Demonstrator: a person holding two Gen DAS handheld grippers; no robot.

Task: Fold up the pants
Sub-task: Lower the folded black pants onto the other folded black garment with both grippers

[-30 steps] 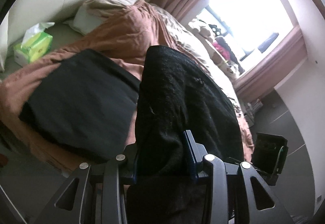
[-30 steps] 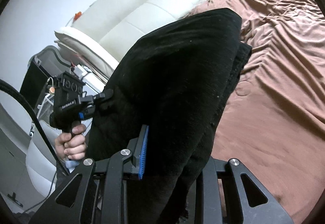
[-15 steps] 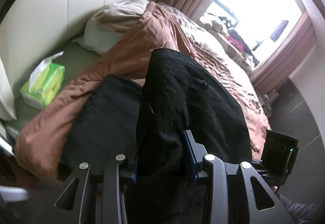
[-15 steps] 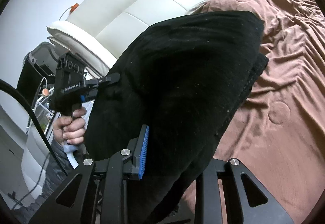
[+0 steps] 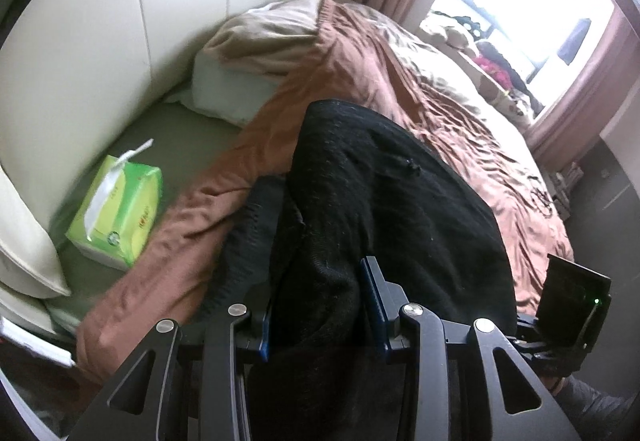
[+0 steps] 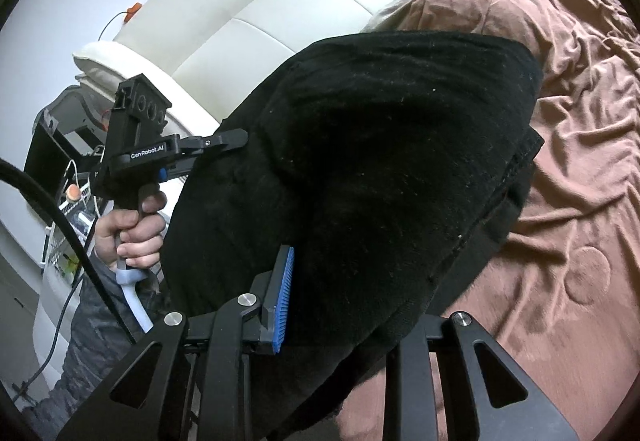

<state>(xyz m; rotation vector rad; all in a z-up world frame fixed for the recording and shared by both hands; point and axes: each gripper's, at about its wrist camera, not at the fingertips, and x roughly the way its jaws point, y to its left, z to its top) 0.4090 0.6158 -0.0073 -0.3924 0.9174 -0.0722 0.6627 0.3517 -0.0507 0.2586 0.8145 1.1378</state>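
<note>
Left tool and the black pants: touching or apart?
Touching. The left wrist view shows the left tool with black pants bunched between its two blue-padded fingers, fabric pressed against both. The right wrist view shows the same grip from the side.

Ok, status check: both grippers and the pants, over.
Left gripper shut on black pants. Right gripper shut on them too. Pants lifted over brown bedspread. Tissue box off left, clear.

The left claw (image 6: 224, 145) is black, marked "GenRobot.AI", gripped by a bare-skinned hand (image 6: 134, 231). The right claw (image 6: 340, 301) has black triangular-cutout arms, silver screws and blue ribbed pads (image 6: 283, 297).
</note>
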